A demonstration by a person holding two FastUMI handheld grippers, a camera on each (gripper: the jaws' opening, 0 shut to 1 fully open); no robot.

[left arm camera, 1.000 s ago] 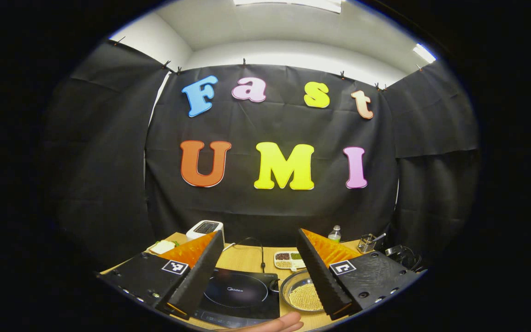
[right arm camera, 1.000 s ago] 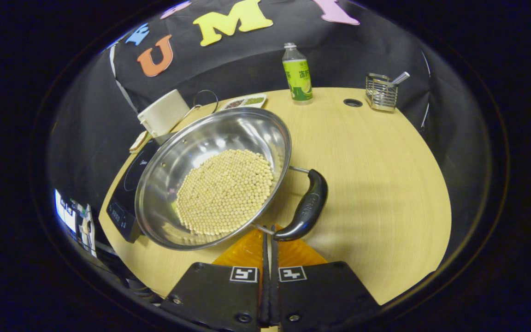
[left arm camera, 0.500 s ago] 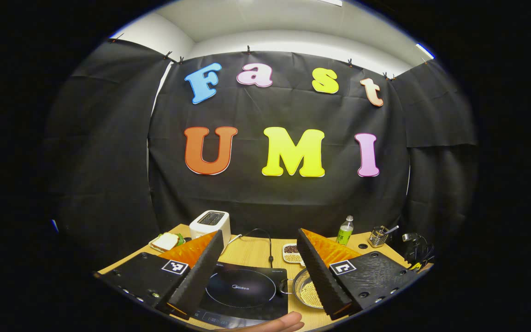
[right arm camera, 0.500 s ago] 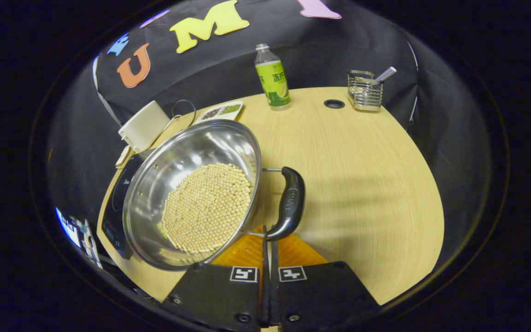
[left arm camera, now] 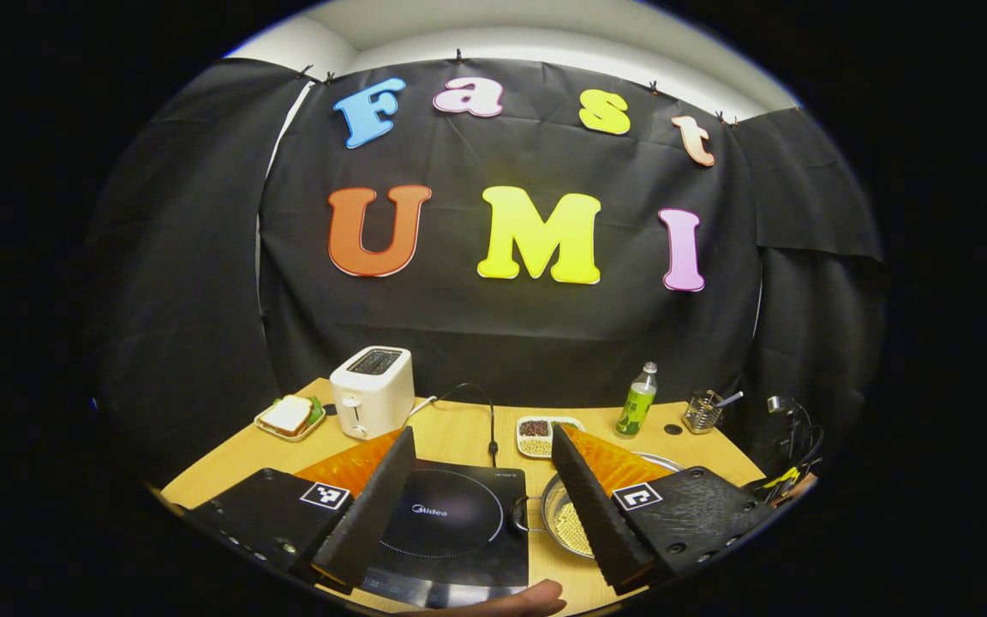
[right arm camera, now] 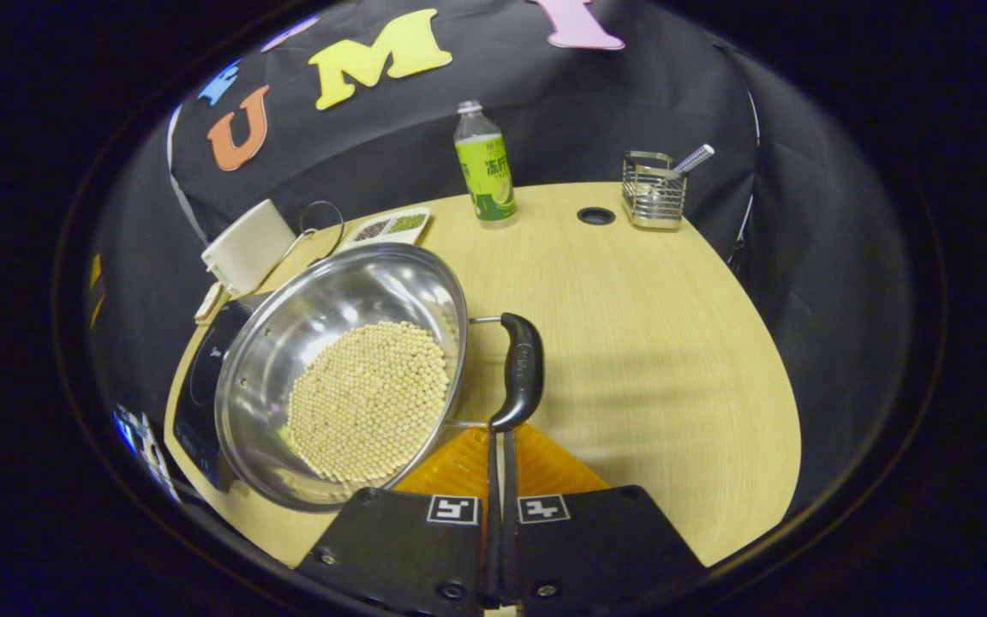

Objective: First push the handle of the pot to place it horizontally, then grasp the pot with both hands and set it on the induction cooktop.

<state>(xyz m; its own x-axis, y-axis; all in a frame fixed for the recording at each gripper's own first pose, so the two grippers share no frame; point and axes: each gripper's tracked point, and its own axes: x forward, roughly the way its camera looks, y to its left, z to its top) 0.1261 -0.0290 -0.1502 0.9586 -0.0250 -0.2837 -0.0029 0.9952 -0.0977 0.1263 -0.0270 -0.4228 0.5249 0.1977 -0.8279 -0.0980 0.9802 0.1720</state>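
1. Since a second ago the pot's black handle (right arm camera: 520,372) has swung round from a slant to point nearly straight at the right gripper's camera, and the pot (right arm camera: 341,374) has slid toward the left of that view.
2. Over the same second the left gripper's camera has tipped downward, so more of the bench (left arm camera: 459,433) now shows.
3. Right gripper (right arm camera: 499,446): its two fingers are pressed together with nothing between them, tips touching the near end of the handle.
4. Left gripper (left arm camera: 481,480): fingers spread wide, holding nothing, hovering above the bench's near edge; a fingertip of a hand (left arm camera: 528,600) shows below it.
5. The steel pot holds a layer of pale beans (right arm camera: 367,401). It rests on the bench just to the right of the induction cooktop (left arm camera: 451,531), its rim overlapping the cooktop's edge in the right gripper view.
6. Along the bench's far edge stand a white toaster (left arm camera: 372,391), a sandwich plate (left arm camera: 290,417), a divided dish (left arm camera: 541,434), a green bottle (right arm camera: 484,164) and a wire holder (right arm camera: 653,188).
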